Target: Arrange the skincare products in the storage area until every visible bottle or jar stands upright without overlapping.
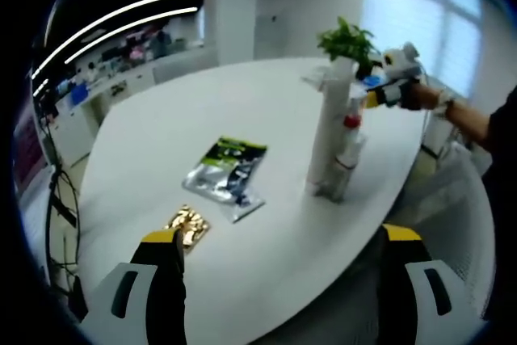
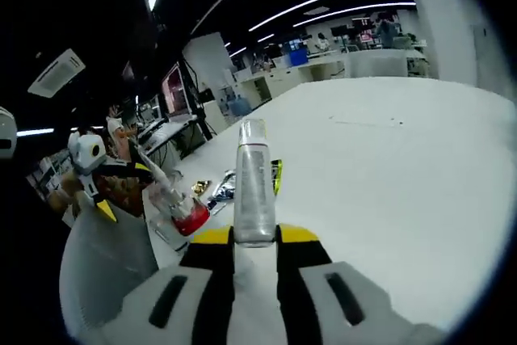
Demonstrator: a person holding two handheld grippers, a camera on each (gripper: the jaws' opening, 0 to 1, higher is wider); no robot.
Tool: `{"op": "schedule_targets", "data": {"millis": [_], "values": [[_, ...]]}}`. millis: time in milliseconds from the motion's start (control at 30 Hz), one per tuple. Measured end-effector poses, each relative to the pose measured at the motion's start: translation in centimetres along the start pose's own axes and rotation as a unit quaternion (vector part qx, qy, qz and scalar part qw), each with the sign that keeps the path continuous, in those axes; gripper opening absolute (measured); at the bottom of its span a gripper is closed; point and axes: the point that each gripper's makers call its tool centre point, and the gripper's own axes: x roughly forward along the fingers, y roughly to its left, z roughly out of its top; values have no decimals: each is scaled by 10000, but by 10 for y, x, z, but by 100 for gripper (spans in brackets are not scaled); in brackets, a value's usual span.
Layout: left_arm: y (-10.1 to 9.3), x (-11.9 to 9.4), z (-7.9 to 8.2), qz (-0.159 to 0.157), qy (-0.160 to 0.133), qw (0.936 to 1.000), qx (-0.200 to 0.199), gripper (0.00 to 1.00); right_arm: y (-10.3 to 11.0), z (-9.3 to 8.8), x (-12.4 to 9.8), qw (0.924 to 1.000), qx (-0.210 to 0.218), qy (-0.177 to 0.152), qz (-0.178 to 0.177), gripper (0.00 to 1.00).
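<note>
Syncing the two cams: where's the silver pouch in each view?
Left gripper view: silver pouch lies flat on the white table, left of centre, above the gold packet.
Right gripper view: the pouch peeks out just left of the clear bottle held in the right gripper.
Shared landmark: the gold packet, right beside the pouch in both.

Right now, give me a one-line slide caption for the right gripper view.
Right gripper shut on a clear bottle, held upright above the white table.

Clear bottle, white table
</note>
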Motion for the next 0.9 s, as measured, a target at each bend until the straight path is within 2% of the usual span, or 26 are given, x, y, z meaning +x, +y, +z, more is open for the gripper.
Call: {"op": "schedule_targets", "data": {"millis": [133,400,700,900], "values": [[2,-2,3,-3,-64,10000,-13,97,14,21,-7,9994,-212,-265,20,18],[5,-4,6,4,-167,9998,-60,97,34,50,-15,9957,-110,-805,446,18],[7,-3,7,52,-251,9996,-110,95,64,73,-16,9908,-282,-1062,790,18],[1,-10,18,-65,-589,9977,-316,94,87,83,-14,9869,-393,-1168,1045,18]]}}
